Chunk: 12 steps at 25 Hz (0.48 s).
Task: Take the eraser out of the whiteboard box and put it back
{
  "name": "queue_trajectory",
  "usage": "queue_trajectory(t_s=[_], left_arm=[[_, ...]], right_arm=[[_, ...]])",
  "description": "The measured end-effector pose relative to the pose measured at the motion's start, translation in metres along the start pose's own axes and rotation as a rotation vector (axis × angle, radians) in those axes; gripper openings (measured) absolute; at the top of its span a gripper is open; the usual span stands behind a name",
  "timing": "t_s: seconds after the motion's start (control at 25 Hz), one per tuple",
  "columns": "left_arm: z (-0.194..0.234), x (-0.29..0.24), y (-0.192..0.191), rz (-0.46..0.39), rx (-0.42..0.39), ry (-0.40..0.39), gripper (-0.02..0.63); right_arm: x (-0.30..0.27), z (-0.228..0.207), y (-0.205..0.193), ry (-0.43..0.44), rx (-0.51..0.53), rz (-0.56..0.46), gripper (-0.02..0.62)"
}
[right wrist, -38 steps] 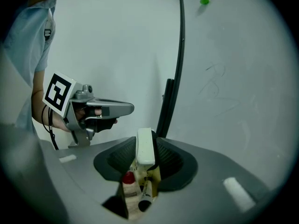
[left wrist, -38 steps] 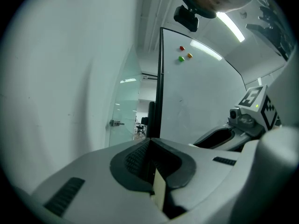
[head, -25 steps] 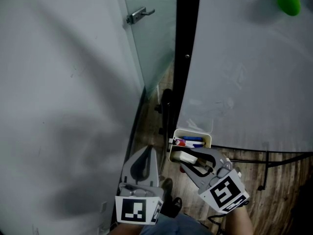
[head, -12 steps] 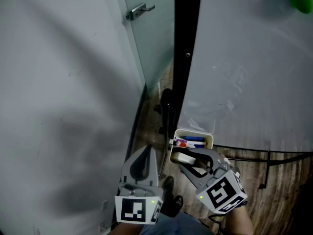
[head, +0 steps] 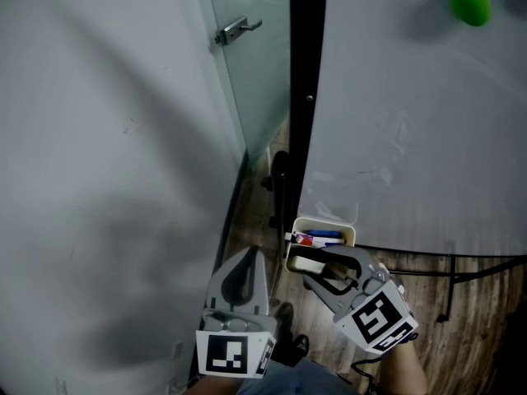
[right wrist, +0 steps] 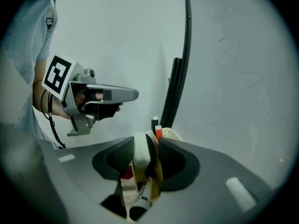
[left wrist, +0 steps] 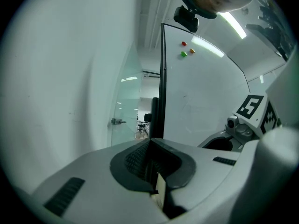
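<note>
Right gripper [head: 317,263] is nosed down into the whiteboard box [head: 329,222]. Its jaws are spread wide and have just been opening. The eraser [right wrist: 141,155] stands btwn them, but the pads don't look to press on it: a slim gap shows on the gripper's left side. I read that as let go, not gripped.

Eraser is inside the box, at the end nearest the gripper. Red & blue markers [head: 319,239] lie further fwd, past the tips. One dark-capped marker [right wrist: 141,197] lies low under the jaws.

Key relation:
- Eraser is dead ahead of the right gripper, centred in the gap and standing on edge.
- Its thin side goes across the gap; long axis runs approx along the jaws.
- Closing would take it w/o any re-aim.
- Backing out should follow the jaws' own line, or a pad may drag the eraser or nudge the marker below.

Left gripper [head: 245,257] has jaws together w/ nothing btwn them. It's held level, off to the right gripper's left and well apart from the box, so the right one is by far the nearer.

Judging by this, put-back is prob done or nearly so.
</note>
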<state>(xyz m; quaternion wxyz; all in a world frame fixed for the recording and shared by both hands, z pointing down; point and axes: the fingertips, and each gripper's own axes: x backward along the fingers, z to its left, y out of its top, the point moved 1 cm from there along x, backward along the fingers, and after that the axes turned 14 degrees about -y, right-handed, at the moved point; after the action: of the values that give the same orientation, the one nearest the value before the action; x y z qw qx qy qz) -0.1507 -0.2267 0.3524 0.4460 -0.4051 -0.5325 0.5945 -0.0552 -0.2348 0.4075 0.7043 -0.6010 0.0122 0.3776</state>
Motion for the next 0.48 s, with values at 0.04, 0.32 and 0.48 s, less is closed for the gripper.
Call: queue_trajectory(t_s=[0.04,0.32,0.48], left_arm=[[-0.002,0.002,0.002,-0.003,-0.002,0.0,0.006],[-0.024,0.016,0.016,-0.019,-0.013,-0.015,0.006],[-0.043,0.026,0.029,-0.045,-0.046,-0.027,0.006]], right_arm=[[0.004,-0.001,0.003,-0.003,-0.011,-0.013,0.161],[0.044,-0.022,0.026,-0.083,-0.222,-0.161,0.16],[0.081,-0.055,0.031,-0.22,-0.426,-0.245,0.136]])
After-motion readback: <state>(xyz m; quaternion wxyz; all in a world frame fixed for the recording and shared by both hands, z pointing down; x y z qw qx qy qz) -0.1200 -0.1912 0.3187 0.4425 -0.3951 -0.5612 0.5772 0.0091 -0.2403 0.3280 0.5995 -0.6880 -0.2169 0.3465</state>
